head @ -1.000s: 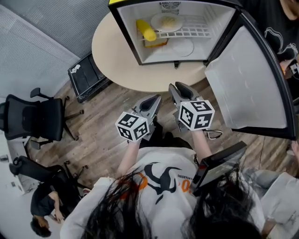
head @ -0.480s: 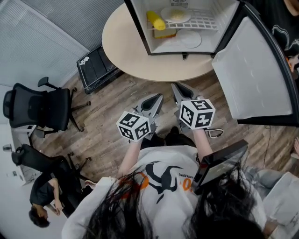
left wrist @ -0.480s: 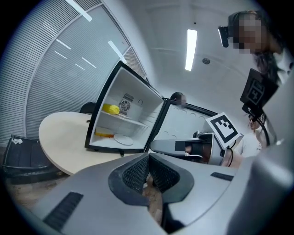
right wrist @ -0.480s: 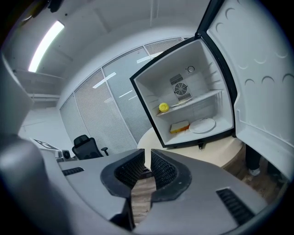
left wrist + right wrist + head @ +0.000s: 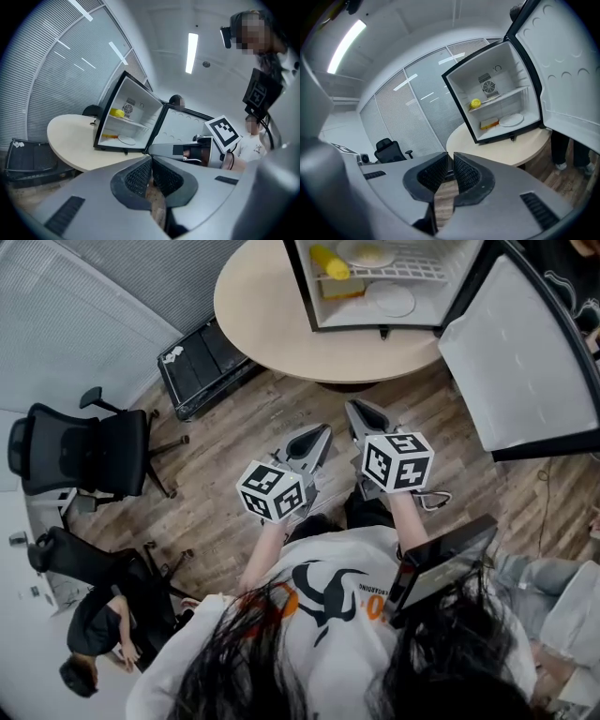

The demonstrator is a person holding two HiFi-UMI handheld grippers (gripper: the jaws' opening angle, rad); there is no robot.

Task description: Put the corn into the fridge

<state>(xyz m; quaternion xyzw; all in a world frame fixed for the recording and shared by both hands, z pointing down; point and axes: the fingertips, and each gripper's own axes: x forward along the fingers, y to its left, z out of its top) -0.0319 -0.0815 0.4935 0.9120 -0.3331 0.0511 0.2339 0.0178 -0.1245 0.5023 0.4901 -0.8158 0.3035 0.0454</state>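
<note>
— So, where does the corn [image 5: 328, 261] lie?

— On the upper shelf of the fridge [image 5: 300, 287], at the shelf's left end, with a plate [image 5: 367, 252] beside it on the same shelf. An orange block [image 5: 343, 288] sits below it on the fridge's floor, and a second plate [image 5: 392, 300] lies to that block's right.

— And the fridge itself?

— It stands on the round table [image 5: 258, 310] with its door [image 5: 520, 357] swung wide. The head view cuts off the top of the cabinet. The right gripper view takes in the whole inside, with a small fan grille [image 5: 488, 87] on the back wall.

— The grippers?

— Both hang over the wooden floor [image 5: 234, 432], well apart from the table. The left gripper [image 5: 324, 430] has its jaws together, with nothing in them. The right gripper [image 5: 352, 407] is closing its jaws; a thin slit shows between the pads, and nothing is in it.

— What does only one view give?

— The left gripper view catches the right gripper's marker cube [image 5: 223, 132] from the side. Only the head view shows a person in dark clothes [image 5: 94, 634] at the lower left corner, beyond an office chair [image 5: 89, 451].
</note>
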